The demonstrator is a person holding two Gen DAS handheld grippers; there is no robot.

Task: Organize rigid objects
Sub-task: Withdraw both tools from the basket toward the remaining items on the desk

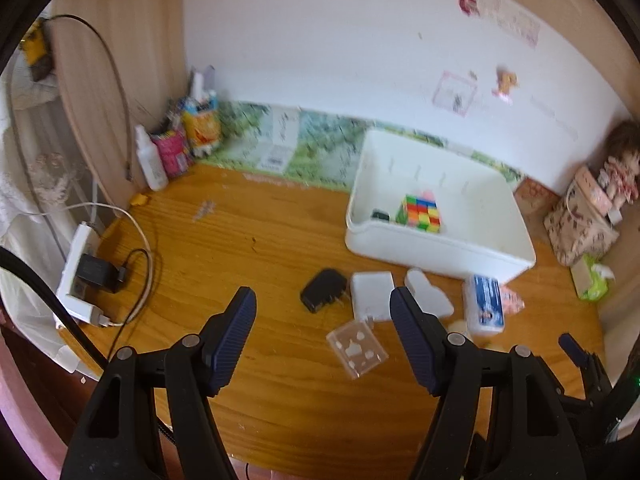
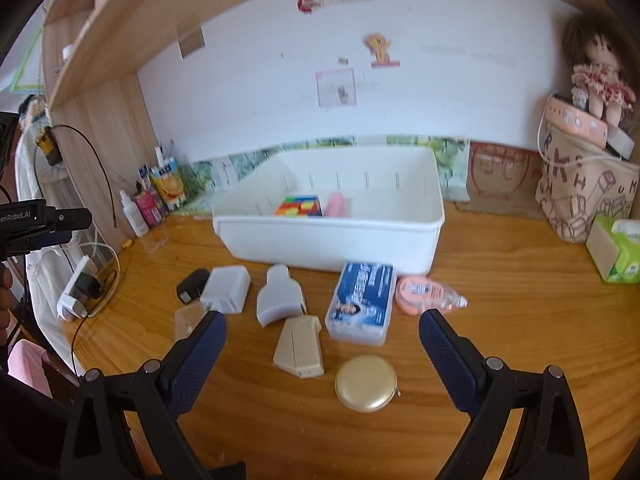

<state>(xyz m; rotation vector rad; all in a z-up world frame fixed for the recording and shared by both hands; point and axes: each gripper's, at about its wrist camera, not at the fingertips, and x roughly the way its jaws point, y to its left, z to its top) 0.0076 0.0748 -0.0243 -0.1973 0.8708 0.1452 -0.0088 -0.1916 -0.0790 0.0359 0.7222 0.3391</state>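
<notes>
Two tools, left tool [image 1: 323, 300] and right tool [image 2: 322, 326], are open and empty; you could knock the round gold tin [image 2: 365, 383] off the counter's [image 2: 520, 340] near edge.

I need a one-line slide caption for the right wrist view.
Open right gripper above small items on the wooden desk, before a white bin.

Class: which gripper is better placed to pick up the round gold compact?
Right. The round gold compact lies just ahead between the open right gripper fingers; the left gripper faces the black charger.
</notes>
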